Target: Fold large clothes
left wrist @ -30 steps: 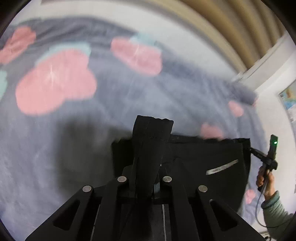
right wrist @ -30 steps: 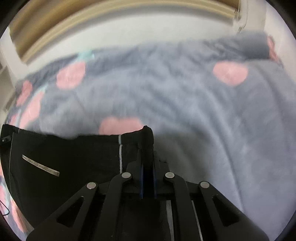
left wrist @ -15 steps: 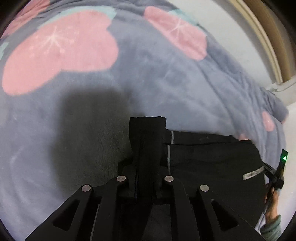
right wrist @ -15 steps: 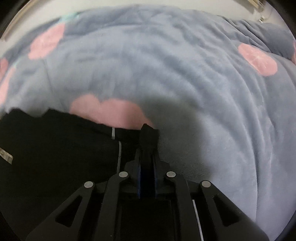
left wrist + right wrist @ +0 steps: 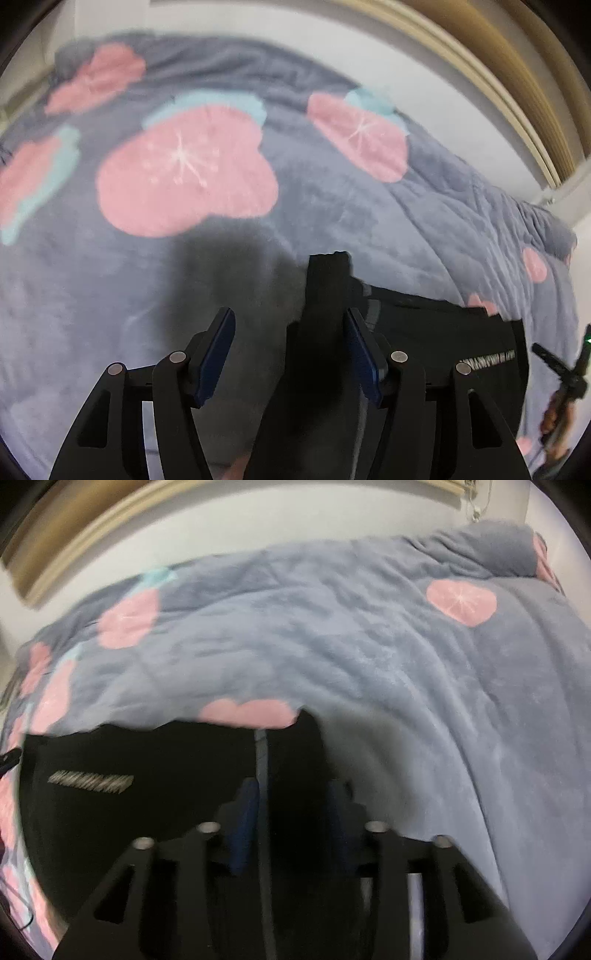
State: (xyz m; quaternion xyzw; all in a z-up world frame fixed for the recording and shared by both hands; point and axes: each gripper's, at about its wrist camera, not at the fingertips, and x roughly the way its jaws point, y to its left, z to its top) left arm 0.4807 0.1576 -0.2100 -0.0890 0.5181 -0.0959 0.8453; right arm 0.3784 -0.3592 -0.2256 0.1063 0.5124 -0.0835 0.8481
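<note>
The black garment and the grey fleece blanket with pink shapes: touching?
Touching: the right wrist view shows the black garment lying flat on the grey fleece blanket.

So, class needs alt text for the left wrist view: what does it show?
The left claw, its jaws just opened, straddles an upright fold of a black garment that leans against one pad. The garment lies on a grey blanket with pink shapes.

The blanket [image 5: 332, 221] lies bare and flat ahead of both views, free to pass over. The black garment [image 5: 129, 812] covers the near part. A wall [image 5: 258, 524] bounds the far side.
</note>
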